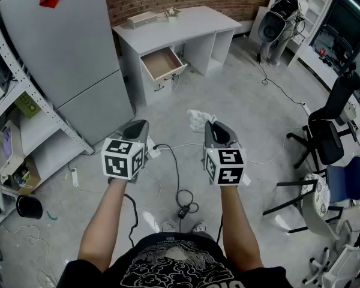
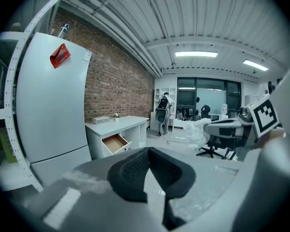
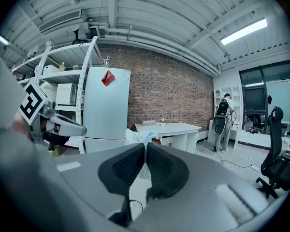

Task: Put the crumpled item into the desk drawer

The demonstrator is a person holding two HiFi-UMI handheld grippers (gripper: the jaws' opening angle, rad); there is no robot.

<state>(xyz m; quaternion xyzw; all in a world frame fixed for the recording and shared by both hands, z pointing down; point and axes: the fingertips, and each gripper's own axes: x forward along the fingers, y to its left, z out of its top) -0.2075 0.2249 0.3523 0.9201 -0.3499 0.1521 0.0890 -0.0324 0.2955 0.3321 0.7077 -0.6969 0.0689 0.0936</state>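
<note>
The crumpled white item [image 1: 198,120] hangs pinched at the tips of my right gripper [image 1: 211,125], which is shut on it; in the right gripper view it [image 3: 138,137] sticks out above the closed pads. My left gripper [image 1: 142,125] is level with it to the left, shut with nothing between its pads [image 2: 135,164]. The white desk [image 1: 192,24] stands well ahead across the floor by the brick wall. Its wooden drawer [image 1: 162,63] is pulled open and looks empty. From the left gripper view the drawer [image 2: 115,142] and the held item [image 2: 199,132] both show.
A tall grey fridge [image 1: 66,53] stands left of the desk, with metal shelving [image 1: 12,131] further left. Cables and a power strip [image 1: 180,206] lie on the floor at my feet. Office chairs [image 1: 324,143] are at the right. A person [image 1: 285,17] stands at the far right.
</note>
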